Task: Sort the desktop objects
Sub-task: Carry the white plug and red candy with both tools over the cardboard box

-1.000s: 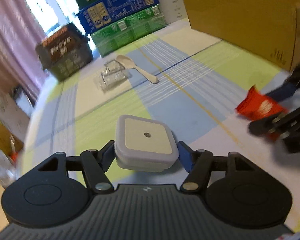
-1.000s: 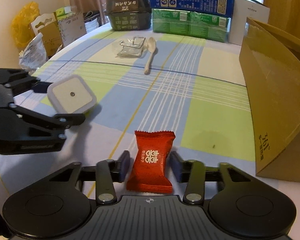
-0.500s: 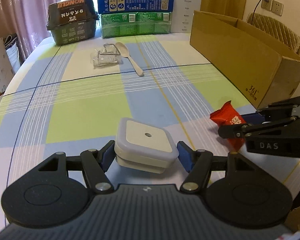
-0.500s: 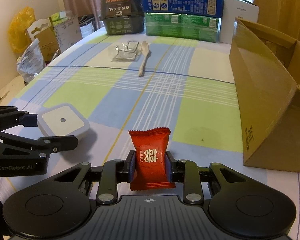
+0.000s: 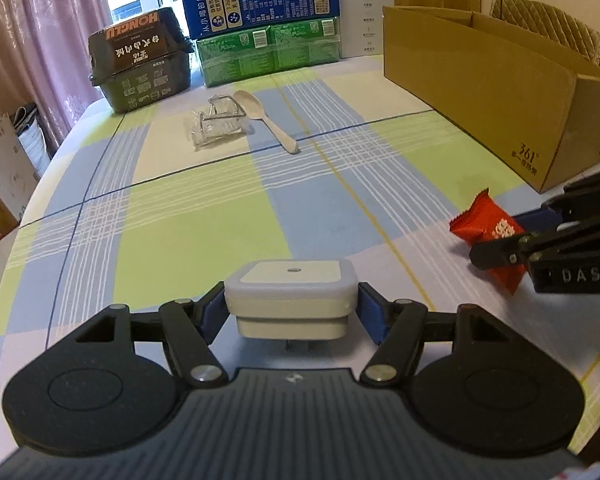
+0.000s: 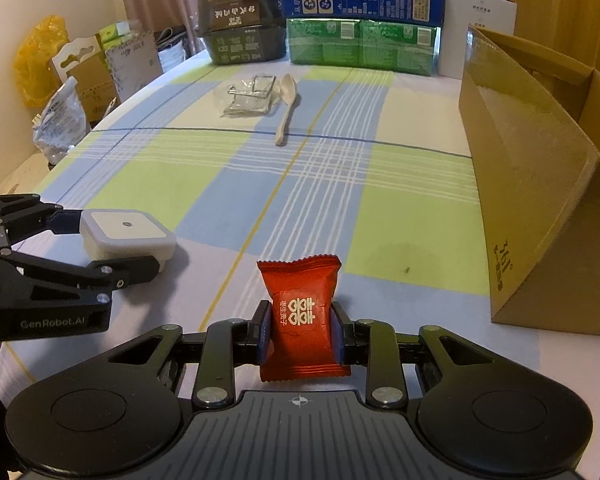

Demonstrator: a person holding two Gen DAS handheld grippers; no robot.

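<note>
Two hand-held grippers work side by side at the near edge of a table (image 6: 412, 216) covered in a blue, green and white plaid cloth. The left gripper (image 5: 291, 307) is closed on a small white square plug-in device (image 5: 291, 300), its blue pads pressing the two opposite sides so the flat top faces up; two prongs seem to show beneath it, just above the cloth. The right gripper (image 6: 300, 336) is nearly closed, pinching a red candy packet (image 6: 300, 316) upright by its sides, with the printed face toward the camera. Both items look gripped for carrying, most likely toward the open cardboard box (image 6: 540, 184) standing along the right edge of the table, which seems to be the sorting bin. Toward the far edge, a white plastic spoon (image 6: 286, 108) lies beside a clear bag holding a wire clip (image 6: 252, 96), both untouched. Behind them, along the far edge, sit a dark food container (image 5: 140, 60) and stacked green and blue cartons (image 5: 268, 28). Pink curtains hang beyond, and bags and cardboard clutter the floor off the left edge.
</note>
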